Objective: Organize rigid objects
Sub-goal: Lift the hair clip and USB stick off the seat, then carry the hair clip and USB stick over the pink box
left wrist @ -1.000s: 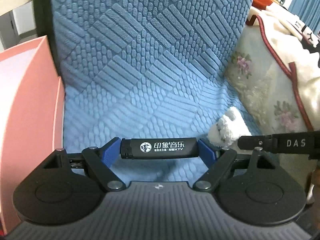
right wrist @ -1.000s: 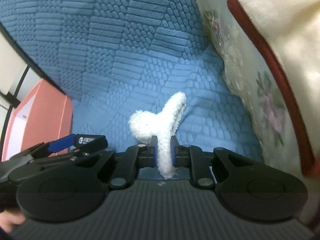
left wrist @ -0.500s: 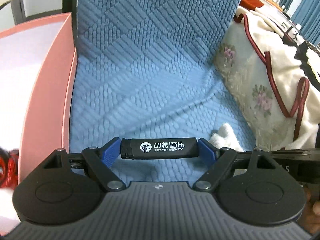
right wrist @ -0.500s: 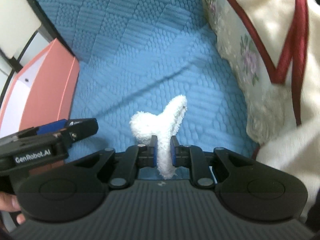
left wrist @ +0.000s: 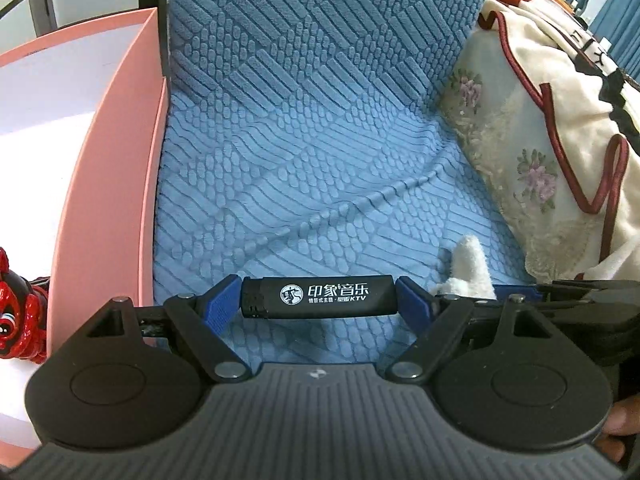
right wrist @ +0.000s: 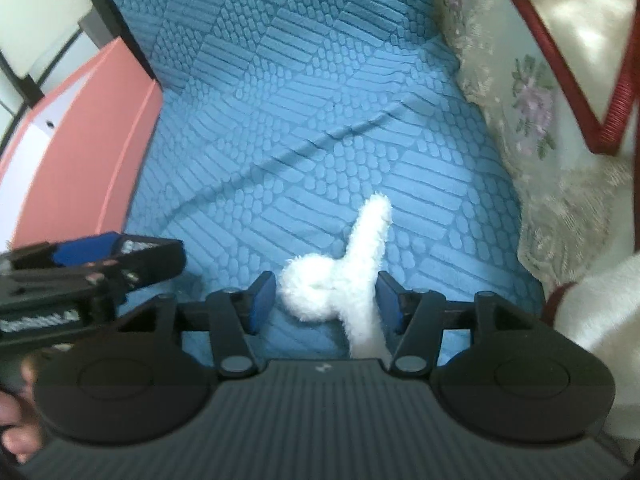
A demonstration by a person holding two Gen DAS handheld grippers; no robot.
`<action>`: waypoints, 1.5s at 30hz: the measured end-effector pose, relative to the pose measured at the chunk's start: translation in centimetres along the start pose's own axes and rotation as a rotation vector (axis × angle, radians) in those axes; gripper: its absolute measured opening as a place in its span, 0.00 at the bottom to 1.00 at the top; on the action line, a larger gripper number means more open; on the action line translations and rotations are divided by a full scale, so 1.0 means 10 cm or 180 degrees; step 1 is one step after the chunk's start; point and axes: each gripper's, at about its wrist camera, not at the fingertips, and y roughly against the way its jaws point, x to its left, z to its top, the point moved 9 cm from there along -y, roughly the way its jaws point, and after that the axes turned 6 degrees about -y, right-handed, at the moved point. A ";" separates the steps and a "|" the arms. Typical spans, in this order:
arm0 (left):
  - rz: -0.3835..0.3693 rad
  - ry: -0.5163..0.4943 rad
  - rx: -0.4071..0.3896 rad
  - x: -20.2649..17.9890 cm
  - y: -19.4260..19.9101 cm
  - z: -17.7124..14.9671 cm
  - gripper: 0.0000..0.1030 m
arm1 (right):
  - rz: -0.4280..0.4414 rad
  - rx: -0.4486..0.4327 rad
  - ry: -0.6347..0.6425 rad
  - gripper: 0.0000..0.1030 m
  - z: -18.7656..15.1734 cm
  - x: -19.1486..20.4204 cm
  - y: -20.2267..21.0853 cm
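My left gripper [left wrist: 318, 300] is shut on a black lighter [left wrist: 320, 296] with white print, held crosswise between the blue pads above the blue quilted seat [left wrist: 320, 160]. My right gripper [right wrist: 326, 300] is open, its pads standing apart on either side of a white fluffy plush piece [right wrist: 340, 280] that lies on the seat. The plush tip also shows in the left wrist view [left wrist: 470, 268]. The left gripper shows in the right wrist view [right wrist: 100, 268], to the left of the plush.
A pink box [left wrist: 112, 200] with a white inside stands to the left of the seat, also in the right wrist view [right wrist: 92, 148]. A red toy figure [left wrist: 18, 308] lies in it. A floral lace cushion [left wrist: 520, 160] and a cream blanket [left wrist: 580, 100] lie on the right.
My right gripper has opened and let go of the white plush piece. My left gripper, still holding the lighter, has moved left toward the pink box, and the red toy has come into view.
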 end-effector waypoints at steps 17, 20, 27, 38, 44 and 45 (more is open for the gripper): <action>0.0007 0.0065 -0.0077 0.05 0.25 0.10 0.83 | 0.0065 -0.0266 0.0112 0.49 0.08 0.14 0.29; -0.0021 0.0045 -0.0110 0.00 0.36 0.11 0.83 | 0.0093 -0.0322 0.0110 0.49 0.08 0.17 0.45; -0.0048 -0.0055 -0.0202 -0.15 0.69 0.10 0.83 | 0.0155 -0.0443 0.0101 0.49 0.00 0.22 0.84; -0.0068 -0.0039 -0.0354 -0.26 1.30 -0.08 0.83 | 0.0196 -0.0643 0.0195 0.49 -0.22 0.31 1.43; -0.0021 0.0015 -0.0448 -0.22 1.65 -0.25 0.83 | 0.0224 -0.0696 0.0259 0.49 -0.38 0.39 1.66; -0.0012 0.0038 -0.0463 -0.20 1.70 -0.28 0.83 | 0.0229 -0.0700 0.0273 0.49 -0.40 0.42 1.68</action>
